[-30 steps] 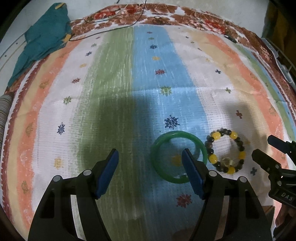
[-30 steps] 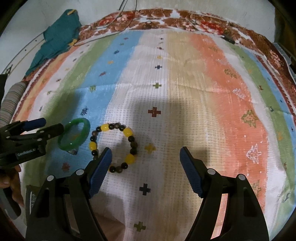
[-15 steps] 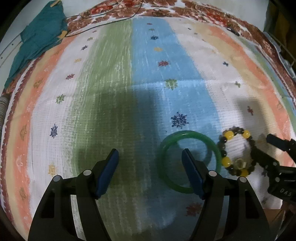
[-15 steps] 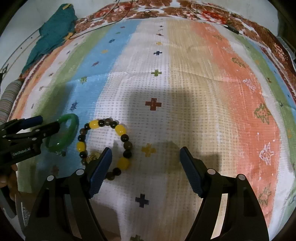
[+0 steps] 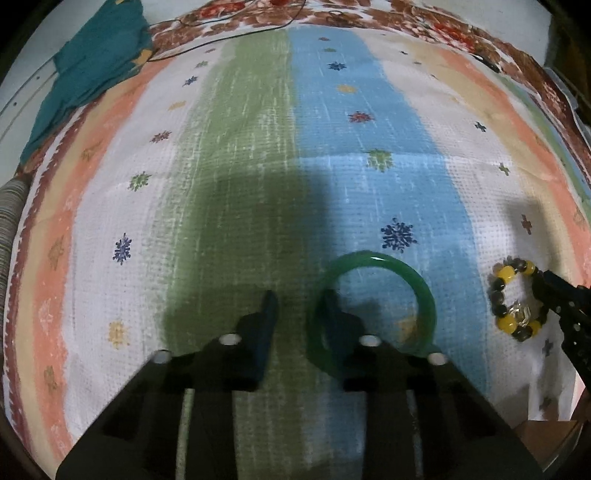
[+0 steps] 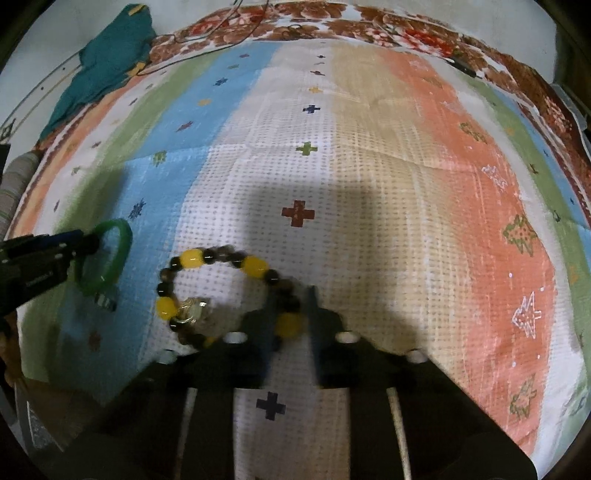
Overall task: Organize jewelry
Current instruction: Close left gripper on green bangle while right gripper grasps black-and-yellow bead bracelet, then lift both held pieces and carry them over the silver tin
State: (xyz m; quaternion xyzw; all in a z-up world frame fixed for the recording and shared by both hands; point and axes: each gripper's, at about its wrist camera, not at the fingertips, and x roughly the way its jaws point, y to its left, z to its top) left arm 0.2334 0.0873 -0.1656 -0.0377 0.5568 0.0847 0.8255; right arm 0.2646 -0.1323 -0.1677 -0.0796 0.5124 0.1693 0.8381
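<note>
A green bangle [image 5: 373,314] lies on the striped cloth; it also shows in the right wrist view [image 6: 107,258]. My left gripper [image 5: 297,306] has narrowed around the bangle's left rim, one finger inside the ring and one outside, a gap still between them. A bracelet of yellow and dark beads [image 6: 229,295] lies to the right of the bangle; it also shows in the left wrist view [image 5: 517,299]. My right gripper [image 6: 291,306] has narrowed around the bracelet's right side, with beads between its fingers.
The striped woven cloth [image 6: 369,184] covers the whole work surface. A teal garment [image 5: 92,70] lies at the far left corner, with a thin cable [image 5: 221,33] along the far edge. The cloth's front edge [image 6: 110,387] is near at lower left.
Both grippers moved forward and down over the jewelry and went from wide open to nearly closed, the left around the bangle's rim, the right around the bracelet's beads.
</note>
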